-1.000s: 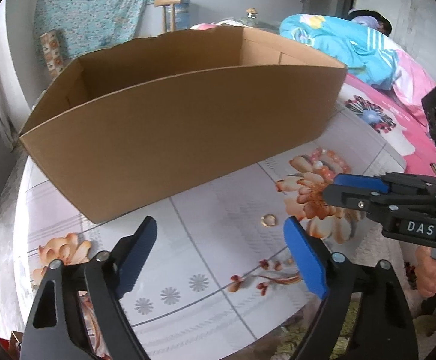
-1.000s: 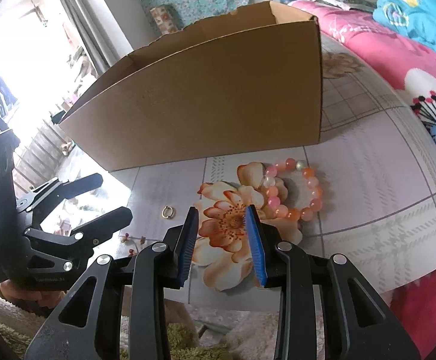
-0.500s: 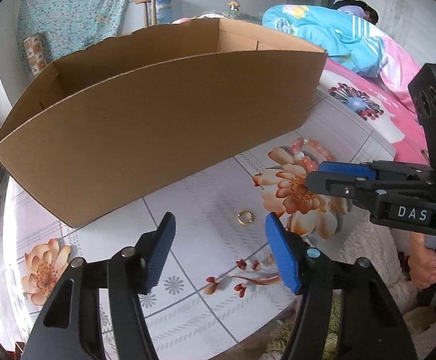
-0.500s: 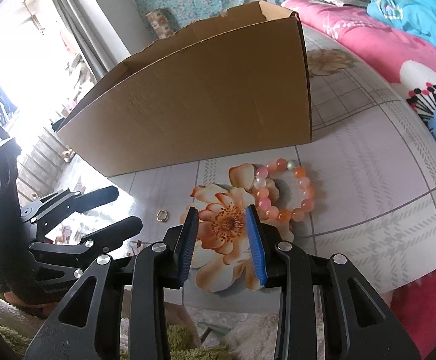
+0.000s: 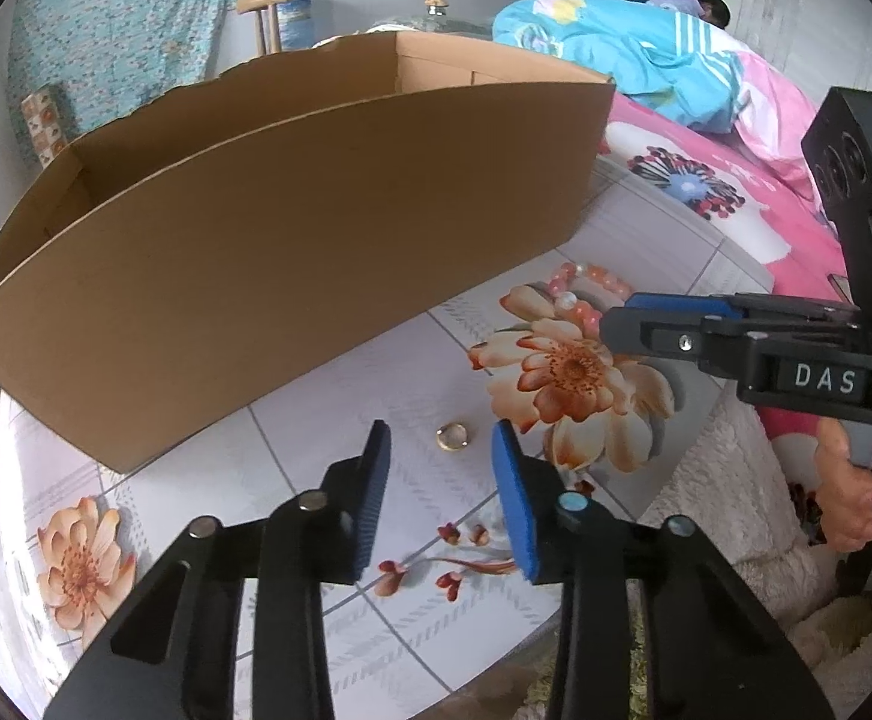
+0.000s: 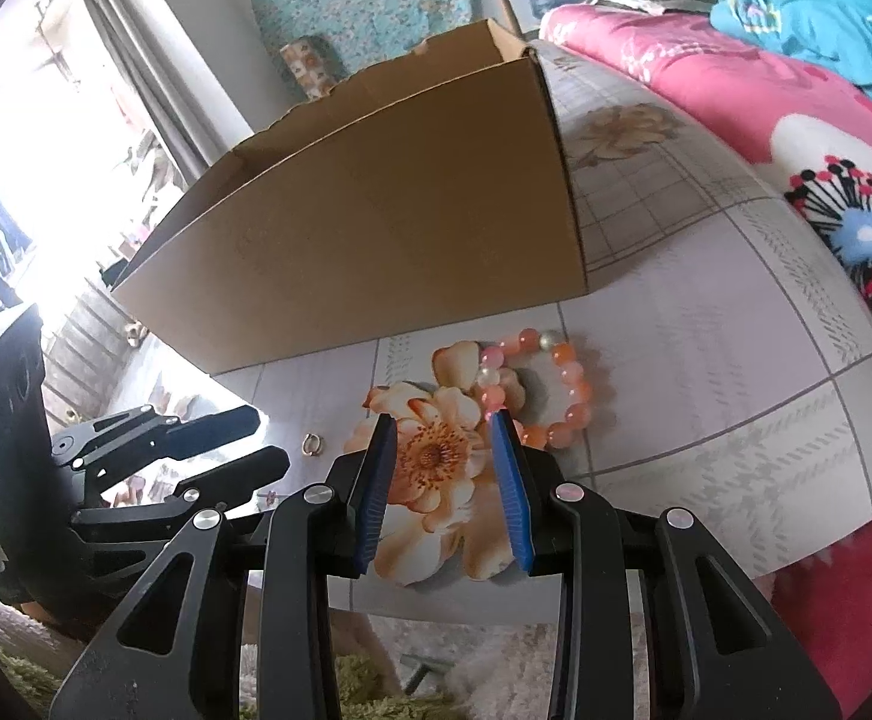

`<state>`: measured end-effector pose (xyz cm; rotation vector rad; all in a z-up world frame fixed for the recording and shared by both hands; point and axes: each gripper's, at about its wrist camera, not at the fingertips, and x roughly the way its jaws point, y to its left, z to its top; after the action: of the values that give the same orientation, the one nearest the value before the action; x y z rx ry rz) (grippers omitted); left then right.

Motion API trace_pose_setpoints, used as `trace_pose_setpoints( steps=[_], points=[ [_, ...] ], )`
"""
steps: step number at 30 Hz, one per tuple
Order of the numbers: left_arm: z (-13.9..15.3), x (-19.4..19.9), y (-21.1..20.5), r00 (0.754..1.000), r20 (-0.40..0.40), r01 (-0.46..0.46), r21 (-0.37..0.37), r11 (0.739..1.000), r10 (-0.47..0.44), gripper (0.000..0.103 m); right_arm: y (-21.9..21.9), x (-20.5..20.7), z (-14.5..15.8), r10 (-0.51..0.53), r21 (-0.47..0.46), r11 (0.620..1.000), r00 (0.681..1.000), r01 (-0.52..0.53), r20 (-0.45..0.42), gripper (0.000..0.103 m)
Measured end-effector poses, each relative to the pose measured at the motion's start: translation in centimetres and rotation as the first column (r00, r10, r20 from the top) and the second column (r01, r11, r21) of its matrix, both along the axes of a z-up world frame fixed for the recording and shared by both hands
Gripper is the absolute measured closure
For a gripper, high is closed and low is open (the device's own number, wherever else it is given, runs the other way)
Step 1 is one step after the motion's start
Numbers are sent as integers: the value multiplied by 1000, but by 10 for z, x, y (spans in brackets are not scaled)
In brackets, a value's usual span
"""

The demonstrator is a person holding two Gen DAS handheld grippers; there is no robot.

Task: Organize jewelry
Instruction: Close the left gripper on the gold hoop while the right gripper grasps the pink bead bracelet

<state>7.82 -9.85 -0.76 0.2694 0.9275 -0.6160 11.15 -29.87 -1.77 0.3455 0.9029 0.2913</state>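
Observation:
A small gold ring [image 5: 452, 437] lies on the tiled tabletop, just ahead of my open left gripper [image 5: 441, 447], between its blue pads; it also shows in the right wrist view [image 6: 312, 444]. A pink and orange bead bracelet [image 6: 541, 387] lies by the printed flower, just beyond my open, empty right gripper [image 6: 443, 435]; the left wrist view shows it [image 5: 583, 291] partly behind the right gripper [image 5: 628, 324]. An open cardboard box [image 5: 292, 234] stands behind both.
The table's floral cover [image 6: 706, 360] ends at a front edge near both grippers. A pink bedspread [image 6: 736, 96] and blue blanket [image 5: 634, 60] lie to the right. A shaggy green rug [image 6: 196, 702] is below. A window and curtain are at the left.
My left gripper has moved forward and its jaws have narrowed around the ring's position. My right gripper has shifted slightly closer to the bracelet and stays open.

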Motion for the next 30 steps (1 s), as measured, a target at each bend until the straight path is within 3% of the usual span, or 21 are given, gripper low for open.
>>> trace_pose_setpoints(
  steps=[6, 11, 21, 30],
  points=[
    [-6, 4, -8, 1000, -3, 29, 18, 999, -29, 78, 2, -2, 0, -7, -2, 1000, 1000, 7, 0, 71],
    [-13, 6, -15, 998, 3, 62, 73, 995, -62, 91, 3, -2, 0, -6, -5, 1000, 1000, 6, 2, 71],
    [-17, 7, -17, 991, 22, 130, 90, 987, -133, 92, 1, 2, 1, -6, -22, 1000, 1000, 6, 2, 71],
    [-16, 10, -10, 992, 5, 127, 52, 990, -128, 93, 5, 7, 4, -14, -86, 996, 1000, 14, 4, 71]
  ],
)
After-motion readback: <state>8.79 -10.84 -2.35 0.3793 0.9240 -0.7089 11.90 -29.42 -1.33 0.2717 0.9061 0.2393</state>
